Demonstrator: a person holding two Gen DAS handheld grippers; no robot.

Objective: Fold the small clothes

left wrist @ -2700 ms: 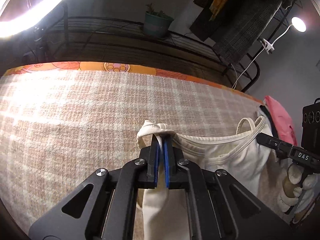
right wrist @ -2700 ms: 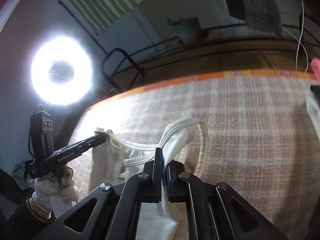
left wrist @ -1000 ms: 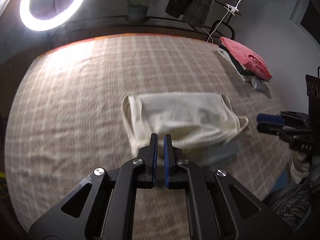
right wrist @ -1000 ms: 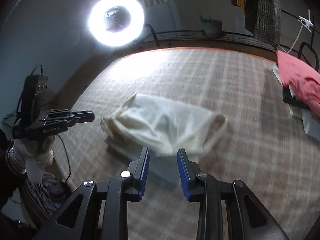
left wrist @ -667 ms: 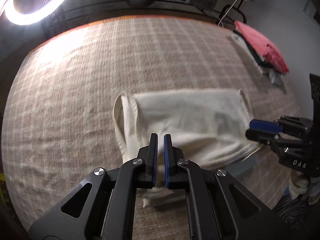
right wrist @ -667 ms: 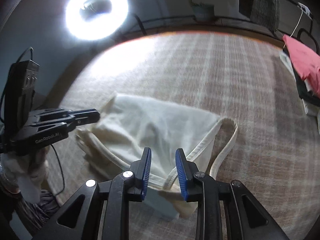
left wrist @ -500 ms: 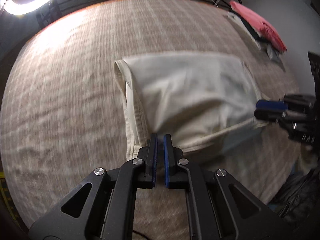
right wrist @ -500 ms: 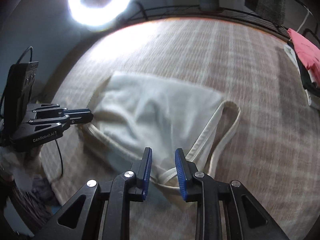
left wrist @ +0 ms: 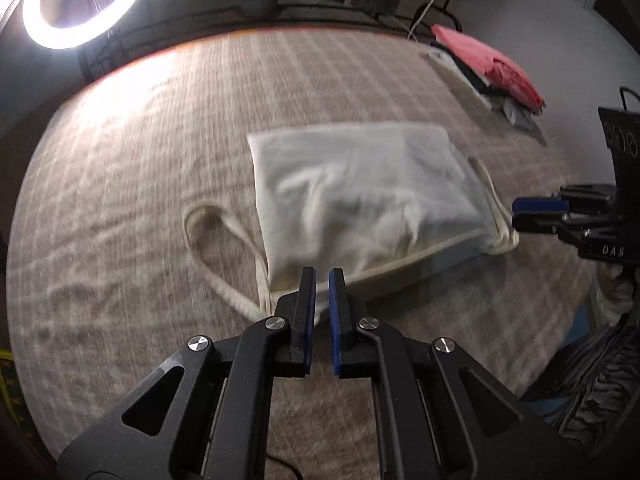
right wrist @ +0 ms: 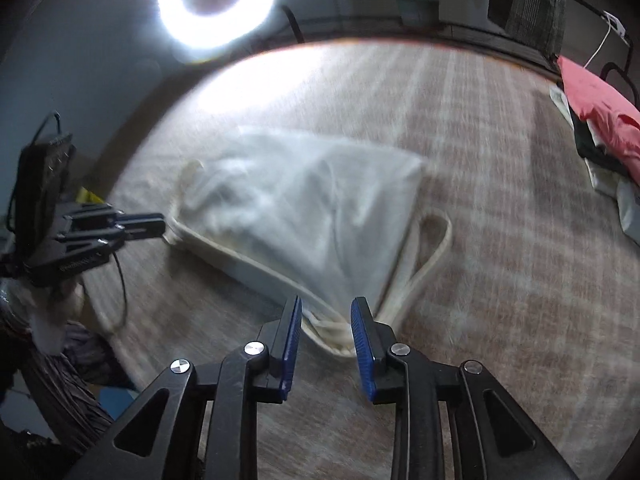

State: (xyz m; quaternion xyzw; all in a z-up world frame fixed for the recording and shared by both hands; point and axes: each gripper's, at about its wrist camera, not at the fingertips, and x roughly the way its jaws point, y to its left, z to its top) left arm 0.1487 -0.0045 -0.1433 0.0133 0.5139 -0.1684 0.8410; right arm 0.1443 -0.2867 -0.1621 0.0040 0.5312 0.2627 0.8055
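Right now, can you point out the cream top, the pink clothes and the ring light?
cream top [left wrist: 360,184], left wrist view, middle of its body.
pink clothes [left wrist: 488,64], left wrist view, top of the stack.
ring light [right wrist: 216,4], right wrist view, its glowing ring.

A bed covered with a plaid blanket [left wrist: 120,168] in pale brown and cream fills both views, its far edge trimmed in orange. Near the middle of it lies a cream tank top [left wrist: 360,196], folded into a rough rectangle, with one shoulder strap looped out flat on the blanket at its left side. Far to the right, well apart, sits a pile of folded clothes [left wrist: 492,76] topped by a pink garment.
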